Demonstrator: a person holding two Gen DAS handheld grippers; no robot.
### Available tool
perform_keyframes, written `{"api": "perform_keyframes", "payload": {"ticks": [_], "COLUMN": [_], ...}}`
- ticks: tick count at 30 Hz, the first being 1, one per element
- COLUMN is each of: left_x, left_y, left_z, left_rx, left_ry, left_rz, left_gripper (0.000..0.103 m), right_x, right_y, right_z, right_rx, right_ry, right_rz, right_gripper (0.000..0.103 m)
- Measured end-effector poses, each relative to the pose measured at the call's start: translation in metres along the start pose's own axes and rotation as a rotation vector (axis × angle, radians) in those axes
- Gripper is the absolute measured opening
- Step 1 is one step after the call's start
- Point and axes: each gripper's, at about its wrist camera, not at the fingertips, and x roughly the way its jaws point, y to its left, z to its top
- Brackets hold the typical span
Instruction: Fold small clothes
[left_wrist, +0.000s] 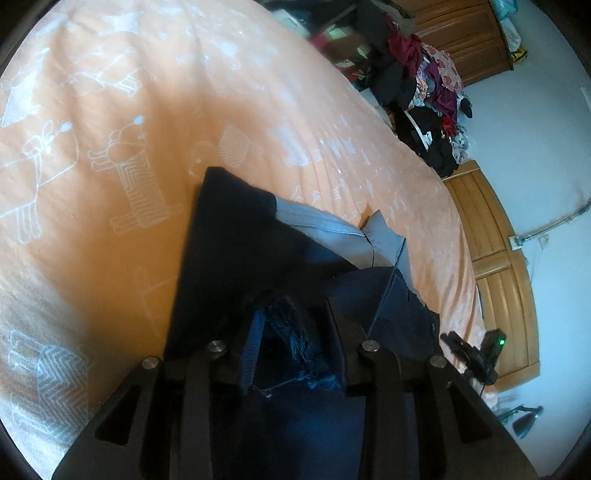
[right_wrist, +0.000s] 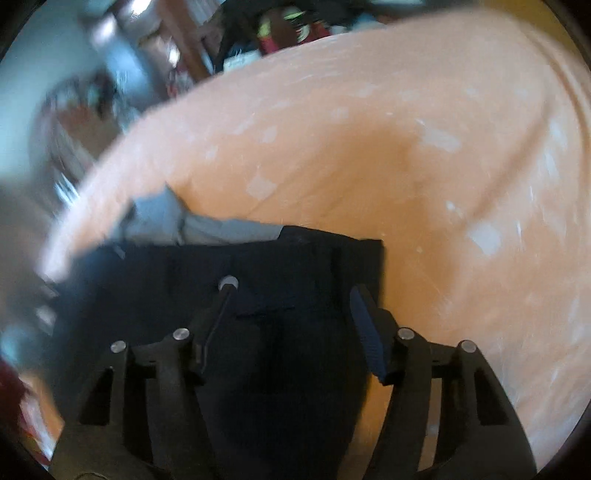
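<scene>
A dark navy garment with a grey-blue part lies on the orange bedspread. My left gripper is shut on a bunched, frayed edge of it, and the cloth fills the gap between the fingers. In the right wrist view the same navy garment lies flat, its grey part at the far left. My right gripper hovers over it, jaws wide apart and holding nothing. That view is blurred by motion.
The bedspread carries white drawings. A pile of mixed clothes sits beyond the far edge of the bed. Wooden doors stand to the right. A black device with a green light is beside the garment's right end.
</scene>
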Motion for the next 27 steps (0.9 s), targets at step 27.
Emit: {"api": "perform_keyframes", "payload": {"ticks": [27], "left_x": [-0.121], "left_y": [-0.023], "left_z": [-0.196], "left_rx": [0.081], "left_ry": [0.02], "left_rz": [0.095], "left_gripper": [0.037], "right_x": [-0.043], "right_y": [0.11], "right_z": [-0.075], "right_rx": [-0.192], "right_ry": [-0.015], "right_rz": [-0.042], "right_gripper": [0.078]}}
